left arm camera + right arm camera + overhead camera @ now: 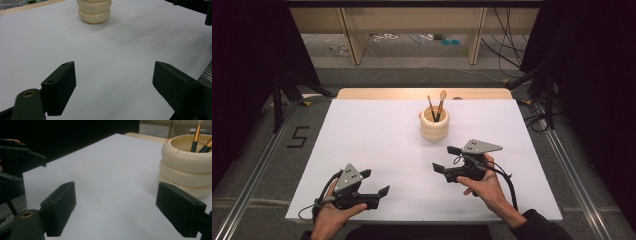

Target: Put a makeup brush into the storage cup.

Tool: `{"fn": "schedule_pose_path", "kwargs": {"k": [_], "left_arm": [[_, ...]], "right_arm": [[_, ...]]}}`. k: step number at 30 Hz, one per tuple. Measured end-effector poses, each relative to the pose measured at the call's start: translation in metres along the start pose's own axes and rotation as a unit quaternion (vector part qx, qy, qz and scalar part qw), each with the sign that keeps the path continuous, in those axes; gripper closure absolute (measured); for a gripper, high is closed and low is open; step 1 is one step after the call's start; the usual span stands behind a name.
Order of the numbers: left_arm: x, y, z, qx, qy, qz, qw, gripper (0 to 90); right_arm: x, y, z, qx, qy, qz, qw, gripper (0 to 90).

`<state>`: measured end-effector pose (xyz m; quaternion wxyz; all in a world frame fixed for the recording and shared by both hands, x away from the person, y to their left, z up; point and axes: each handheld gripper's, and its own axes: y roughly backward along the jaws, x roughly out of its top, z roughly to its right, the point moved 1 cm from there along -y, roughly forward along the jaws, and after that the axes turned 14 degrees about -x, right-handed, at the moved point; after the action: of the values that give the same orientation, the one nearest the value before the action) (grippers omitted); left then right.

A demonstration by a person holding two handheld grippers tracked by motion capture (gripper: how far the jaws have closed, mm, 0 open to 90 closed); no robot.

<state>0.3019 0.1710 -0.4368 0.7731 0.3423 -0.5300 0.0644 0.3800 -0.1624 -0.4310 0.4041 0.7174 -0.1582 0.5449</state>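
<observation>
Both black two-jaw grippers, left (374,183) and right (446,159), are wide open and hold nothing, near the cream ribbed round holder (434,123) with two brushes (436,107).

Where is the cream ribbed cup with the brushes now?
In the high view, the cream cup stands on the white table, right of centre toward the far edge, just beyond the right gripper.
</observation>
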Motion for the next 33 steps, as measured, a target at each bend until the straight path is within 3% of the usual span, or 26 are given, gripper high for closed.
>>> {"fn": "schedule_pose_path", "kwargs": {"k": [8, 13, 14, 15, 20, 25, 33], "left_arm": [[0.0, 0.0, 0.0, 0.0, 0.001, 0.0, 1.0, 18.6], [0.001, 0.001, 0.0, 0.0, 0.0, 0.001, 1.0, 18.6], [0.001, 0.001, 0.0, 0.0, 0.0, 0.002, 1.0, 18.6], [0.001, 0.0, 0.0, -0.001, 0.0, 0.002, 1.0, 18.7], [0.0, 0.0, 0.0, -0.004, 0.001, 0.004, 1.0, 18.6], [0.0, -0.001, 0.0, -0.002, 0.0, 0.002, 1.0, 18.7], [0.0, 0.0, 0.001, -0.002, 0.0, 0.0, 1.0, 18.7]], "right_arm": [[-0.007, 0.007, -0.002, -0.001, 0.007, 0.003, 1.0, 15.9], [-0.011, 0.014, -0.007, -0.002, 0.009, -0.014, 0.9999, 15.9], [-0.012, 0.014, -0.007, -0.001, 0.008, -0.005, 1.0, 15.9], [-0.012, 0.016, -0.006, -0.008, 0.016, -0.005, 0.9998, 15.9], [-0.015, 0.018, -0.007, -0.01, 0.005, -0.004, 0.9999, 15.9], [-0.018, 0.021, -0.006, -0.027, 0.01, -0.005, 0.9996, 15.9], [-0.019, 0.022, -0.007, -0.036, 0.012, -0.009, 0.9992, 15.9]]}}
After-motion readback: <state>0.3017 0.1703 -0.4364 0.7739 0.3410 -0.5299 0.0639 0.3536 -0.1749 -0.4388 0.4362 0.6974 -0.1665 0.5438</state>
